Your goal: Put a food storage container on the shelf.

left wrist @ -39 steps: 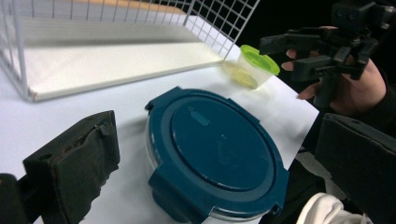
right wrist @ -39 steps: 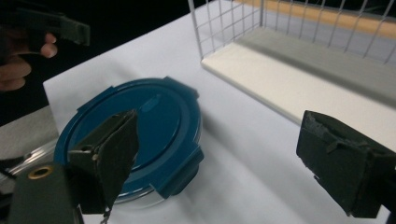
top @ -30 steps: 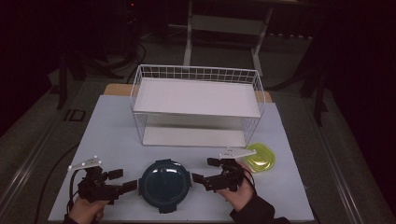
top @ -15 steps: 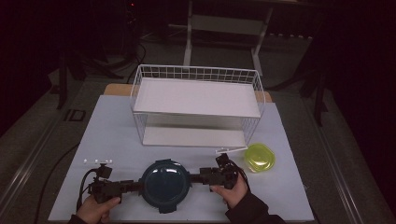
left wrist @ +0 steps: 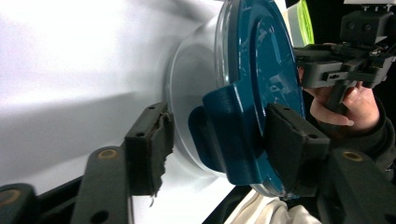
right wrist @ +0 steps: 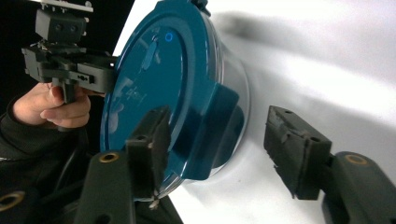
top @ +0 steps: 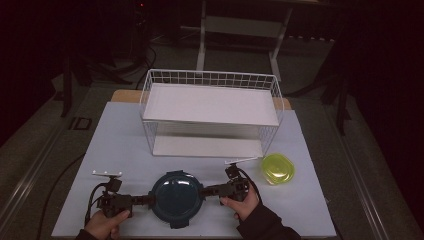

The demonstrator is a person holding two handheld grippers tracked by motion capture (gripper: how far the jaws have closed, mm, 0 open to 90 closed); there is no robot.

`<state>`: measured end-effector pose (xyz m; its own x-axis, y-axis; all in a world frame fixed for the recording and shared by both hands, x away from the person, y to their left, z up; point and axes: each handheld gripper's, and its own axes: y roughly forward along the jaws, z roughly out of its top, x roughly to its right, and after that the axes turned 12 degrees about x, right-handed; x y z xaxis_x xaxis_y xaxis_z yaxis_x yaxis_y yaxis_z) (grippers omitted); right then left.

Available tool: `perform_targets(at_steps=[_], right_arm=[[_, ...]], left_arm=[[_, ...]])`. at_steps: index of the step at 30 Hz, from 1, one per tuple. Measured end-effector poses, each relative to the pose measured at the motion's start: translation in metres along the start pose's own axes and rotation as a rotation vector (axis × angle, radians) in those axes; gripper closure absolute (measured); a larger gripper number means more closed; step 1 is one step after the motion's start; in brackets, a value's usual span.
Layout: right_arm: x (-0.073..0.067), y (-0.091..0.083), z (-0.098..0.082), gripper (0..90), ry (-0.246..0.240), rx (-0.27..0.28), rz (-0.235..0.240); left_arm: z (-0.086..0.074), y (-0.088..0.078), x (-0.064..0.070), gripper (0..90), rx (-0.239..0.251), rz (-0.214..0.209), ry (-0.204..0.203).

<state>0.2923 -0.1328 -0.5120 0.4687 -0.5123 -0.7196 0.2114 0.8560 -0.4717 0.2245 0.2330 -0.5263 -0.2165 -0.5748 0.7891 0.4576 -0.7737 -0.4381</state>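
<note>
Each gripper has a latch tab of the round container [top: 176,199] between its jaws, but neither has clamped it. In the left gripper view, the left gripper [left wrist: 217,144] has one pad against the blue lid's top beside the tab, while the other pad stands off the clear bowl wall. In the right gripper view, the right gripper [right wrist: 217,144] has one pad over the lid's rim and the other well off the bowl, above the table. Both pairs of jaws have just been closing. A second ago both grippers stood a little off the container with jaws wide; now they sit lower, at its left and right edges. The container rests on the white table [top: 120,145] near its front edge, midway between the hands. Behind it stands a white wire rack [top: 210,107] with two shelves, and a yellow-green lidded box [top: 277,168] lies to the right, just beyond the right gripper. Nothing lies between the jaws and the tabs.
</note>
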Motion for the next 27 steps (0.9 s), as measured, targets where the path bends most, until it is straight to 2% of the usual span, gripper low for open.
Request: perform_targets(at_steps=[3, 4, 8, 12, 16, 20, 24, 27], right_arm=[[-0.0002, 0.0023, -0.0005, 43.8, 0.007, -0.014, -0.006], [0.0005, 0.0031, -0.0006, 44.8, 0.010, -0.015, -0.003], [0.0025, 0.0045, -0.0006, 48.5, 0.051, -0.028, 0.016], [0.0019, 0.0062, -0.0016, 50.4, 0.092, -0.039, 0.023], [0.0013, 0.0062, -0.0028, 50.6, 0.105, -0.036, 0.018], [-0.0011, 0.0053, -0.0040, 50.9, 0.099, -0.030, 0.007], [-0.0005, 0.0054, -0.0051, 51.4, 0.128, -0.021, 0.005], [-0.0010, 0.0044, -0.0062, 51.8, 0.130, -0.020, 0.008]], left_arm=[[0.0006, 0.0011, 0.0016, 45.5, -0.005, -0.003, 0.001], [0.0007, 0.0015, 0.0011, 45.8, -0.007, -0.009, -0.010], [0.0012, 0.0014, 0.0003, 51.0, -0.014, -0.025, -0.024], [0.0003, 0.0034, -0.0019, 51.3, -0.015, -0.042, -0.058], [-0.0001, 0.0044, -0.0056, 51.7, -0.018, -0.067, -0.076], [-0.0005, 0.0043, -0.0054, 52.0, -0.014, -0.071, -0.068], [-0.0021, 0.0040, -0.0054, 52.0, -0.005, -0.073, -0.063], [-0.0035, 0.0027, -0.0016, 52.1, 0.001, -0.067, -0.047]])
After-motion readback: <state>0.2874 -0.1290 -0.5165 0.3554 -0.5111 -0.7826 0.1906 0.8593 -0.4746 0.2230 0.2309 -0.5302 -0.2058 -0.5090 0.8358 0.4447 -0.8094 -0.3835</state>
